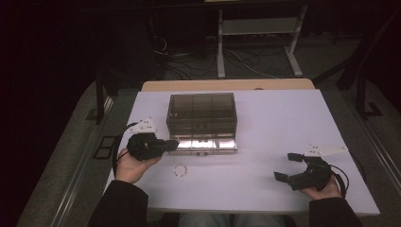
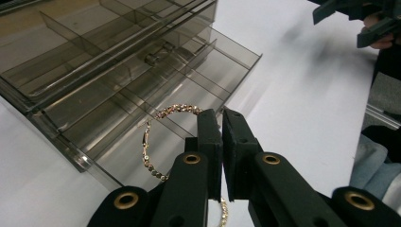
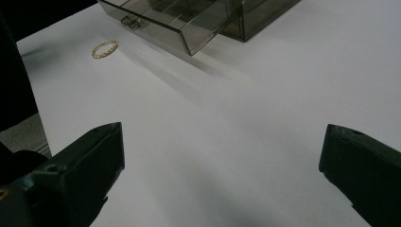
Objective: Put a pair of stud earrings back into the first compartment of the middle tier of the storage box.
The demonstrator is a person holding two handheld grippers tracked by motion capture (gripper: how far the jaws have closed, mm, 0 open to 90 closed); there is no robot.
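Bracelet (image 2: 152, 142) pinched in left tool (image 2: 222, 116), held over open drawer (image 2: 227, 71) of smoky box (image 1: 202, 111). Second bracelet (image 1: 180, 170) on bench (image 1: 283, 123). Right tool (image 1: 286, 166) wide, empty. Drop-in pending.

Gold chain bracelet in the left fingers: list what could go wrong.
The gold chain bracelet, pinched at one spot by the shut left gripper, may slip out. Dangling over the open smoky plastic drawer, its loose loop could snag a divider or drop into the wrong compartment.
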